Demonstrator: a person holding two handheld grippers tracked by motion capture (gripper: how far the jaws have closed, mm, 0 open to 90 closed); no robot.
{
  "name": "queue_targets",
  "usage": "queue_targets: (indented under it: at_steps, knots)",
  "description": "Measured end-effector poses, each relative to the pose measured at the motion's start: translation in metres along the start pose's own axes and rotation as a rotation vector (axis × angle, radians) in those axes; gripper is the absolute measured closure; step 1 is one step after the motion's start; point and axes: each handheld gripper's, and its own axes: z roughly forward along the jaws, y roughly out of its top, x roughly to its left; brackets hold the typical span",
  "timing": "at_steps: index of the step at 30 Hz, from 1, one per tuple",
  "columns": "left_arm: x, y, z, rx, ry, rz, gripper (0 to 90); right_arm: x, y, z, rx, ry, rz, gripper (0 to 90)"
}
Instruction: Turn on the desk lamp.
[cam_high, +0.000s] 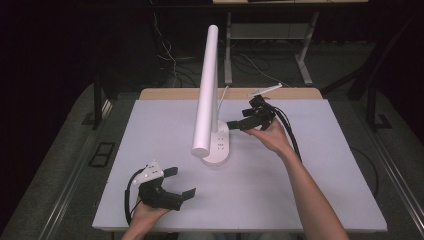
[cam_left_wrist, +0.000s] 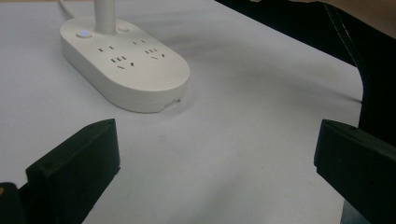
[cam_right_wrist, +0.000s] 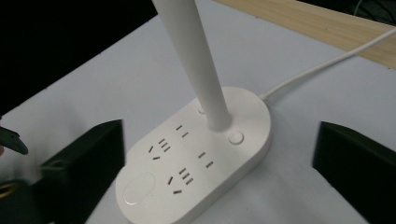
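Left tool (cam_high: 181, 182) agape, unlabelled white lamp base (cam_high: 218, 146)

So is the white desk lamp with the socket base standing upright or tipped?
Upright: the white desk lamp rests flat on its oval base, its tube leaning slightly.

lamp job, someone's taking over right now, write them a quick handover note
Right gripper: open, held just above the lamp base, jaws either side of it, touching nothing.
Left gripper: open, empty, low over the table near its front left corner, pointing toward the base.
Lamp: mid-table, white tube upright and tilted toward the person; cord runs off the far edge. A blue dot glows on one round button in the left gripper view.
Done: nothing gripped or pressed yet.
Left: probably lower the right gripper onto the base or a button.
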Motion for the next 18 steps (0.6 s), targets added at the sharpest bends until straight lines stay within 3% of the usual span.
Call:
queue_targets:
  at_steps: [9,10,13,18]
  knots:
    - [0.001,0.000,-0.001,-0.001,-0.001,-0.004,0.0,-0.016,-0.003,0.012,-0.042,-0.006,0.036,8.0]
    - [0.001,0.000,-0.001,-0.001,-0.002,-0.004,0.0,-0.018,-0.004,0.014,-0.042,0.000,0.042,16.3]
    - [0.001,0.000,-0.001,0.001,-0.002,-0.003,0.0,-0.021,-0.004,0.017,-0.059,-0.004,0.042,17.0]
    - [0.001,0.000,-0.001,0.001,-0.002,-0.003,0.0,-0.022,-0.005,0.023,-0.062,0.000,0.040,26.3]
